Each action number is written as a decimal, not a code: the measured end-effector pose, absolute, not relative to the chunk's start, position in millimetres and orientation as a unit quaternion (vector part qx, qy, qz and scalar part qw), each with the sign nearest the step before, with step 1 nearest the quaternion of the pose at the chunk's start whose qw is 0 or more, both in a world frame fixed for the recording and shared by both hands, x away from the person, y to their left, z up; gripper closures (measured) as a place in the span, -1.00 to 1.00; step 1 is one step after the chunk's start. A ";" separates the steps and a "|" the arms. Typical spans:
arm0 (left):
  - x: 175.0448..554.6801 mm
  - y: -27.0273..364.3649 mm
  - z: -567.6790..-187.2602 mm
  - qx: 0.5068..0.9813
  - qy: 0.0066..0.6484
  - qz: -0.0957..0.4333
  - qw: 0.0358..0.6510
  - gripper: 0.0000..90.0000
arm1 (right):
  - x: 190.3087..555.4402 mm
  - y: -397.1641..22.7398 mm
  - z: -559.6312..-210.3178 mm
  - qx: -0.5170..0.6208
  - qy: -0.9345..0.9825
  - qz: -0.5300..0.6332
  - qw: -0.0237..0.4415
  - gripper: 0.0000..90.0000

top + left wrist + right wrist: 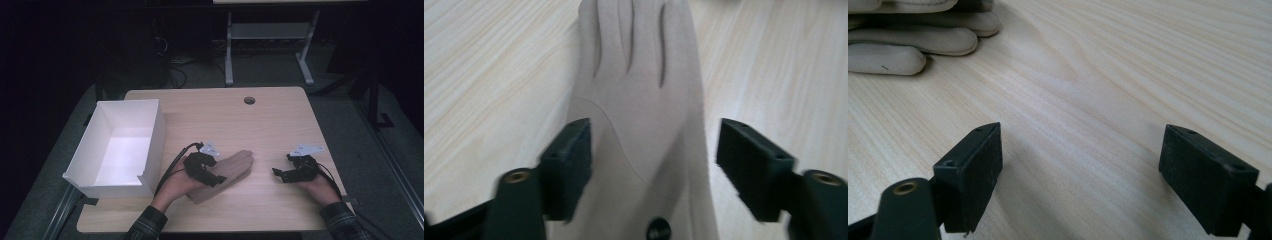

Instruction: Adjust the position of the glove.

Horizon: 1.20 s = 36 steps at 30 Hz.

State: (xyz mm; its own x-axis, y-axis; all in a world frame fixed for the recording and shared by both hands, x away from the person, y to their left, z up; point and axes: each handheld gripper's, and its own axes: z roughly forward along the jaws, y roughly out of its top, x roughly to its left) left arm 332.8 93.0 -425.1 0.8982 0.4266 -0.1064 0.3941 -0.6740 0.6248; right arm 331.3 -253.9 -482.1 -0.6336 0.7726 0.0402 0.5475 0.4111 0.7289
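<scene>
Fingers of the beige glove (225,174) point away, up-right.

Box (122,145) blocking the table (280,115) at 9 o'clock; glove (227,172) lying centre; bare wood running open from 12 to 3 o'clock.

Left gripper (220,179) and right gripper (276,173) both gape, held low.

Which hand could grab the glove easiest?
Probably the left. The left hand-held gripper hovers right over the glove, jaws open astride its cuff. The right hand-held gripper is open too, but sits off to the side over bare table.
</scene>
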 end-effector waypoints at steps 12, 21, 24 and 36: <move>344.3 91.4 -441.2 0.920 0.223 0.031 0.320 -0.71 | 331.3 -254.0 -482.1 0.399 0.826 0.367 0.153 -0.62; 339.5 84.2 -449.4 0.926 0.221 0.029 0.305 -0.71 | 331.3 -253.9 -482.1 0.398 0.827 0.367 0.154 -0.62; 337.5 82.4 -452.9 0.924 0.225 0.030 0.307 -0.71 | 331.3 -253.9 -482.1 0.397 0.827 0.367 0.154 -0.62; 328.7 77.6 -459.7 0.927 0.221 0.050 0.298 -0.72 | 331.2 -253.7 -482.1 0.397 0.827 0.367 0.153 -0.62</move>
